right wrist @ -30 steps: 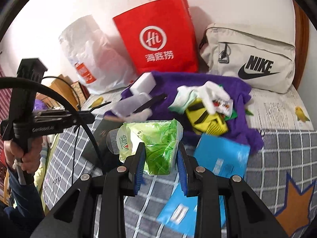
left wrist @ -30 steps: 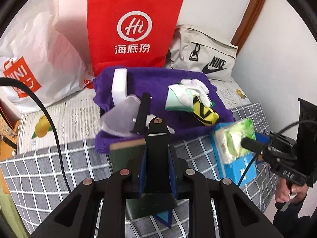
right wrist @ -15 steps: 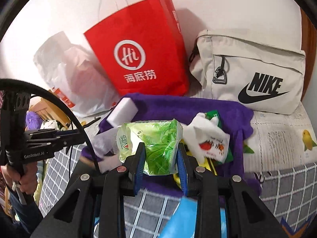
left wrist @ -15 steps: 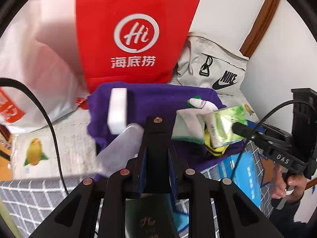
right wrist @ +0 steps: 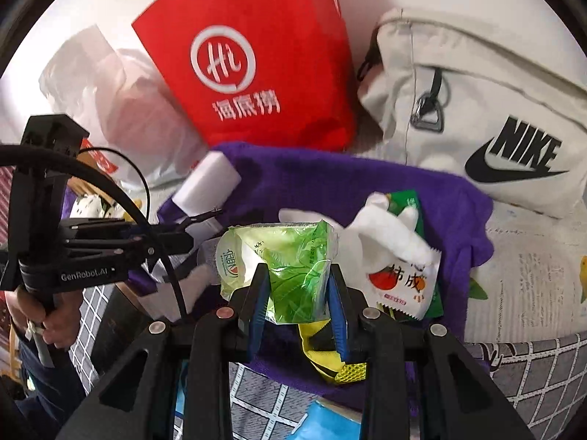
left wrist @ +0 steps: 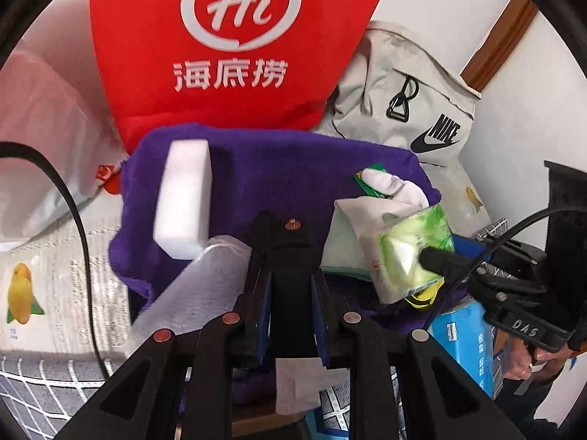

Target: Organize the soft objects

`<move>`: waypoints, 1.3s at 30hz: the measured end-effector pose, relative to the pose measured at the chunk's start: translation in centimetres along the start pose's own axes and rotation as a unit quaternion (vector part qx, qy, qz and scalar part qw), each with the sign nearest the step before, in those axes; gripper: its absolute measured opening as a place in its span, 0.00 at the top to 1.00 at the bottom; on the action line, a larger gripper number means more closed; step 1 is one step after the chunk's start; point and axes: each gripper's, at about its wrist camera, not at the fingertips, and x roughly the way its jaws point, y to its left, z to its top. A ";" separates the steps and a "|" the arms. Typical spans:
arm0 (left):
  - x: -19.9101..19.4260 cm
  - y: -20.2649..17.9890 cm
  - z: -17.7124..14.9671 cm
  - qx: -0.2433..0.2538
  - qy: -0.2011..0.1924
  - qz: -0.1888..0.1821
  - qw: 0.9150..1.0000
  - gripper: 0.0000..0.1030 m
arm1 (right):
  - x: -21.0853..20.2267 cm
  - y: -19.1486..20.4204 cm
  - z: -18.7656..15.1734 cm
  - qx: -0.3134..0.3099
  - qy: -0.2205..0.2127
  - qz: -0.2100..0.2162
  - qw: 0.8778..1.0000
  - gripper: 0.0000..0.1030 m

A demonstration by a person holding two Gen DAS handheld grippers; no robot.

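Note:
My right gripper [right wrist: 298, 286] is shut on a green tissue pack [right wrist: 282, 256] and holds it above the purple towel [right wrist: 330, 179]. The pack also shows at the right of the left wrist view [left wrist: 407, 253]. My left gripper [left wrist: 290, 271] is shut on a black flat object [left wrist: 290, 293] over the towel [left wrist: 279, 168]. On the towel lie a white sponge block [left wrist: 183, 198], a white cloth [right wrist: 389, 227], a snack packet [right wrist: 403, 286] and a yellow-black item [right wrist: 330, 359]. A translucent plastic piece [left wrist: 190, 293] lies just left of the left gripper.
A red paper bag [left wrist: 227, 47] stands behind the towel, a beige Nike bag [right wrist: 477, 110] to its right, a white plastic bag [right wrist: 110, 102] to its left. A blue box [left wrist: 466, 344] lies on the checked bedcover [right wrist: 532, 377]. A wall is at the right.
Both grippers have moved forward towards the red bag and over the purple towel. The right gripper carried the green tissue pack with it. Both grips are unchanged.

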 end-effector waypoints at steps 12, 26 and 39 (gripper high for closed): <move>3.0 -1.2 -0.4 0.013 0.046 0.003 0.999 0.81 | 1.1 0.0 -0.6 -0.010 0.025 -0.011 1.000 0.63; -0.1 -1.6 -0.5 0.002 0.035 0.053 0.998 0.55 | -2.0 -0.6 -0.8 0.000 -0.004 -0.051 0.999 0.37; -8.1 -5.5 -6.9 0.025 -0.016 0.128 0.991 0.40 | -9.0 4.3 -5.2 -0.005 -0.030 -0.078 0.997 0.37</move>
